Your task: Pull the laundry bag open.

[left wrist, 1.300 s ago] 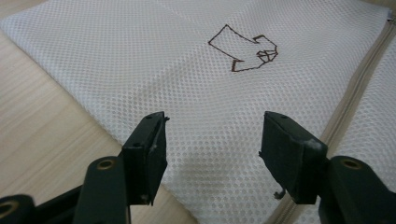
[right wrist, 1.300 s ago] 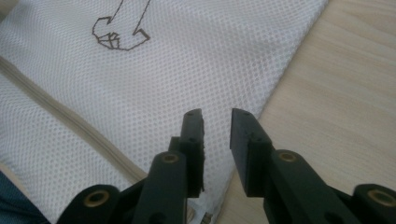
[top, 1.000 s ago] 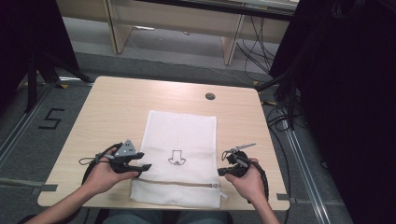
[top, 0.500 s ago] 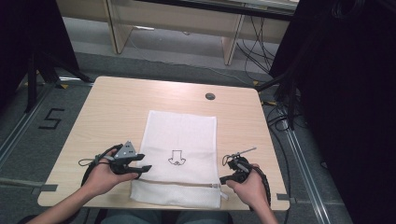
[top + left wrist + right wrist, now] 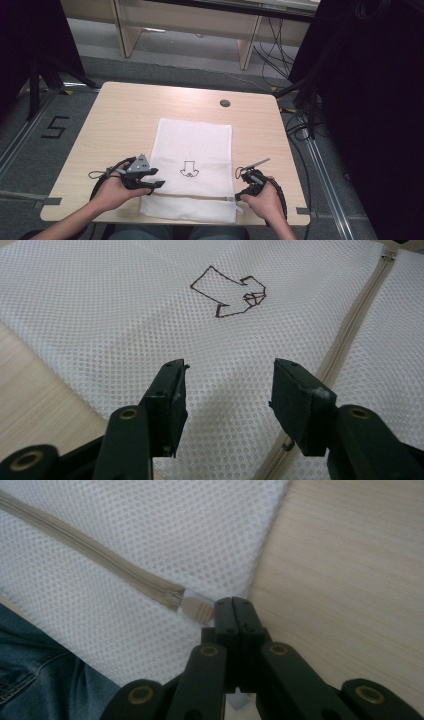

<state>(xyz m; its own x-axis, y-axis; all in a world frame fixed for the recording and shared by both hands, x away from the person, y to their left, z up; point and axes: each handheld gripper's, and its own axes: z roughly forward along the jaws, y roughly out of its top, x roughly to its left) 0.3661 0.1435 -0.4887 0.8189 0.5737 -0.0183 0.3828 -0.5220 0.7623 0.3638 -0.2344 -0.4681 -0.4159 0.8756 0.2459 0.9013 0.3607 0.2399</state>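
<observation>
White mesh bag (image 5: 192,167) lies flat on the wooden bench (image 5: 125,120), toward the near edge, its near end hanging slightly over the rim. A hand-drawn arrow outline (image 5: 188,169) marks the middle of the mesh; a beige zipper (image 5: 190,196) runs across the bag near the person's side. Left gripper (image 5: 156,180) sits at the bag's left edge, held in the left hand (image 5: 112,189); in the left gripper view its fingers (image 5: 167,397) stand wide apart over the mesh with nothing between them, the arrow ahead and the zipper off to the right. Right gripper (image 5: 239,196) is at the bag's right edge, level with the zipper line, gripped by the right hand (image 5: 262,200). In the right gripper view its fingers (image 5: 234,611) are pressed fully together right at the zipper's end piece (image 5: 196,607); whether they have pinched the pull itself I cannot tell. Blue denim (image 5: 40,680) shows below the bench edge.
</observation>
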